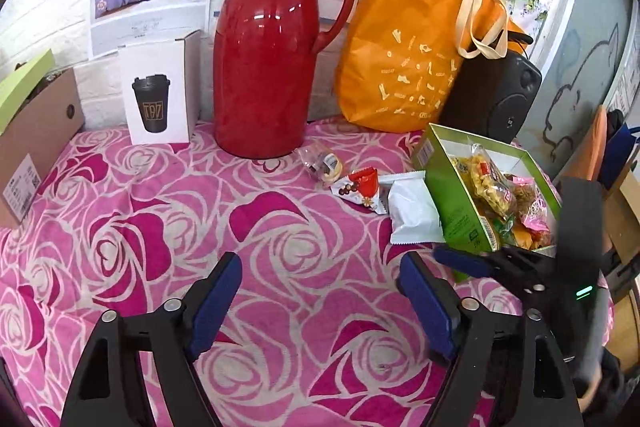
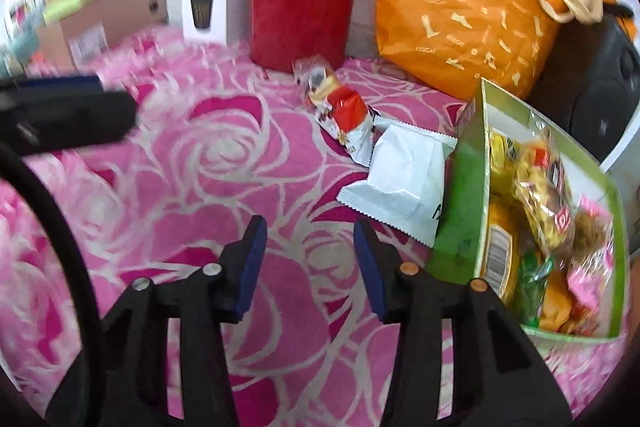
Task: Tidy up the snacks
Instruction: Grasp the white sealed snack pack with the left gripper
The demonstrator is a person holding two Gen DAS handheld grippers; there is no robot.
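Your left gripper (image 1: pixel 320 281) hangs low centre over the pink rose-patterned tabletop cloth (image 1: pixel 160 207), jaws wide, nothing between them. Your right gripper (image 2: pixel 307 241) is also empty, jaws moderately apart, bottom centre of its view. The open green cardboard box (image 2: pixel 464 211) at right holds mixed wrapped snacks. Touching its left wall lies a white foil snack packet (image 2: pixel 404 171); just beyond, a red-and-white wrapped snack (image 2: pixel 348 115) and a small clear-wrapped snack (image 2: pixel 316 81), near the glossy red thermos jug (image 1: pixel 268 59), upper centre. The orange tote bag (image 1: pixel 412 27) stands behind the box.
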